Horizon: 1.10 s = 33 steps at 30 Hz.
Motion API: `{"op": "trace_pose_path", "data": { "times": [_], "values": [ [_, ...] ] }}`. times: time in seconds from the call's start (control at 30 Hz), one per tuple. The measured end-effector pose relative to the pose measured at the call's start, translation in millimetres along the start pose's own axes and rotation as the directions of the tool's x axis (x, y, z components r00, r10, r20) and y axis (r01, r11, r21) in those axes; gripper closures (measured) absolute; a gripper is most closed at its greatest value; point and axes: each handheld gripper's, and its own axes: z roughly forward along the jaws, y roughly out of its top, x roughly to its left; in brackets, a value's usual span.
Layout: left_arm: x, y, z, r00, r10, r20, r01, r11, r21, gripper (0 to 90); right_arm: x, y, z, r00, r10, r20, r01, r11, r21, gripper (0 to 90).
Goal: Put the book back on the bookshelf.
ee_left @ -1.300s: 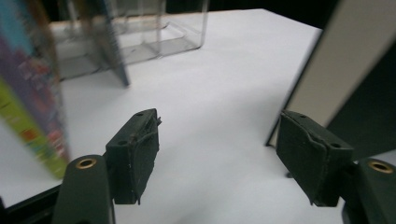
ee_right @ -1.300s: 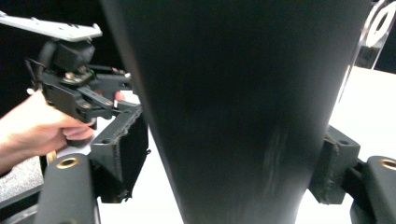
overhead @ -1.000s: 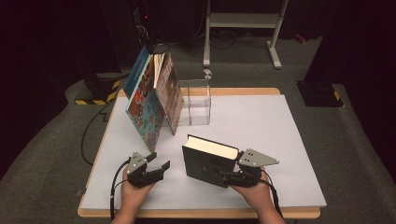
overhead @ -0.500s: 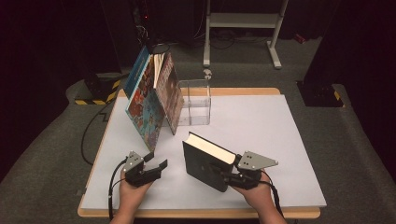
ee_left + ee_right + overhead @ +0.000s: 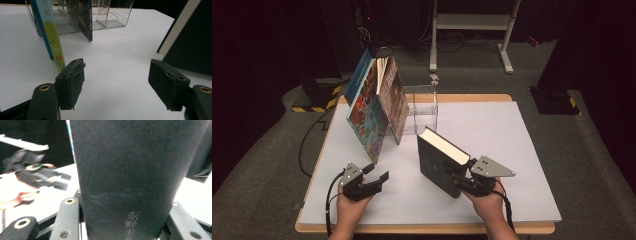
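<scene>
Black cover and cream page edges on the thick book (image 5: pixel 439 161), pale characters on its dark spine. Black jaws, grey three-cornered plate on the right gripper (image 5: pixel 460 181). Bright red, blue and orange picture covers on the leaning books (image 5: pixel 374 107). Clear stand (image 5: pixel 421 107). White table (image 5: pixel 512 150) with a wood-coloured rim.

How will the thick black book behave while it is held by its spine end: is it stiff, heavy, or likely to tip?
The black book looks like a thick hardcover, so it probably stays stiff. Its thick block of pages suggests it is rather heavy. It stands on edge, gripped low by the right gripper, whose fingers have just closed on it; it could tip if released.
</scene>
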Motion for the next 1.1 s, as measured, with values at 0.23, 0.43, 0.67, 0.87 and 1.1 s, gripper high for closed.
{"op": "trace_pose_path", "data": {
  "times": [0.23, 0.43, 0.67, 0.87, 1.1],
  "values": [
    [1.0, -0.6, 0.4, 1.0, 0.005, -0.007, -0.005, 1.0, 0.008, 29.3, -24.5, -3.9, -10.6, 0.9872, 0.031, 0.157, -0.03, 1.0, -0.007, 54.1],
    [1.5, -0.4, 0.3, 0.9999, 0.007, -0.011, -0.007, 1.0, 0.007, 29.3, -36.3, -12.6, -12.2, 0.9752, 0.06, 0.213, -0.06, 0.998, -0.003, 54.0],
    [2.8, 0.1, 2.0, 0.9999, 0.006, -0.009, -0.006, 0.9999, 0.011, 29.3, -26.2, -18.0, -16.2, 0.9688, 0.072, 0.237, -0.076, 0.997, 0.005, 52.8],
    [2.4, 0.6, 1.6, 0.9999, 0.01, -0.008, -0.01, 0.9999, 0.014, 29.3, -25.9, -20.4, -18.9, 0.9664, 0.096, 0.239, -0.1, 0.995, 0.004, 51.1],
    [4.5, 1.4, -1.0, 1.0, 0.005, -0.009, -0.005, 1.0, 0.007, 29.3, -27.9, -9.7, -18.9, 0.9656, 0.123, 0.23, -0.131, 0.991, 0.021, 44.1]
  ]
}}
